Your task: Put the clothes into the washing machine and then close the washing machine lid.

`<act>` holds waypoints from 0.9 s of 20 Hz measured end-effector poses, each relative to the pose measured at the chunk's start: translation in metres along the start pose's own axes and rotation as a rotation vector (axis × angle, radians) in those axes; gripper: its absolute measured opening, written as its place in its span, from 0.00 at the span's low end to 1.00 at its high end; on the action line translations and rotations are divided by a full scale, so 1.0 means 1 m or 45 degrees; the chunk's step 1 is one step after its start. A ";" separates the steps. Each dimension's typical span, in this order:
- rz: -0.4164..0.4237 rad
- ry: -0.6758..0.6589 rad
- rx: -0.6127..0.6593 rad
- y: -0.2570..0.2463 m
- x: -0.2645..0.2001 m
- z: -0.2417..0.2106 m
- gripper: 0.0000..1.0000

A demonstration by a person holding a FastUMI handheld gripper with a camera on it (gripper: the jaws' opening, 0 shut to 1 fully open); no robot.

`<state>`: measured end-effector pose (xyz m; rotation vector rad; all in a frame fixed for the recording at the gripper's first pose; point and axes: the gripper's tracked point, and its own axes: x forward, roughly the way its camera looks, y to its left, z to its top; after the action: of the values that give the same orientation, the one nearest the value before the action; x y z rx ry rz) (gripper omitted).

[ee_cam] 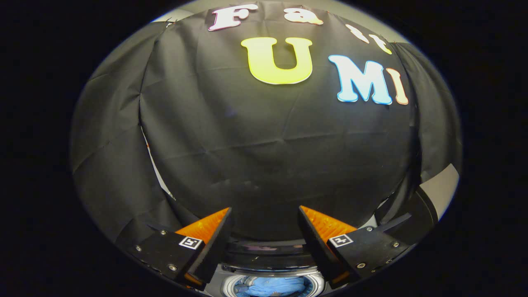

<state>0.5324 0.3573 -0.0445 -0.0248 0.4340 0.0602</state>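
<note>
In the gripper view the tongs (265, 231) hang spread and empty, aimed at the booth wall, while below and between their fingers the washer (270, 274) already holds blue clothes (275, 286) in its drum, so probably only the lid remains.

There is one washing machine (270, 264), seen low between the fingers, and its round opening is one. Inside it lies one heap of blue clothes (274, 286); how many pieces it has cannot be told. There is one claw (265, 216) with two fingers, held wide apart around nothing.
</note>
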 end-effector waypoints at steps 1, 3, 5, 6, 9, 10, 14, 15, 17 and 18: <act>-0.001 0.012 -0.012 -0.001 0.000 -0.003 0.96; 0.003 0.004 -0.019 -0.001 -0.001 -0.004 0.95; 0.010 0.001 -0.018 -0.001 -0.006 -0.006 0.96; 0.011 -0.009 -0.019 -0.001 -0.010 -0.007 0.96; 0.023 -0.072 -0.029 0.000 -0.021 -0.010 0.96; 0.027 -0.092 -0.031 0.001 -0.025 -0.011 0.96; 0.035 -0.153 -0.040 0.002 -0.043 -0.019 0.96; 0.040 -0.170 -0.044 0.003 -0.046 -0.021 0.96; 0.045 -0.208 -0.049 0.004 -0.054 -0.025 0.96; 0.045 -0.222 -0.051 0.004 -0.058 -0.028 0.96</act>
<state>0.4678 0.3571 -0.0452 -0.0507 0.2590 0.1051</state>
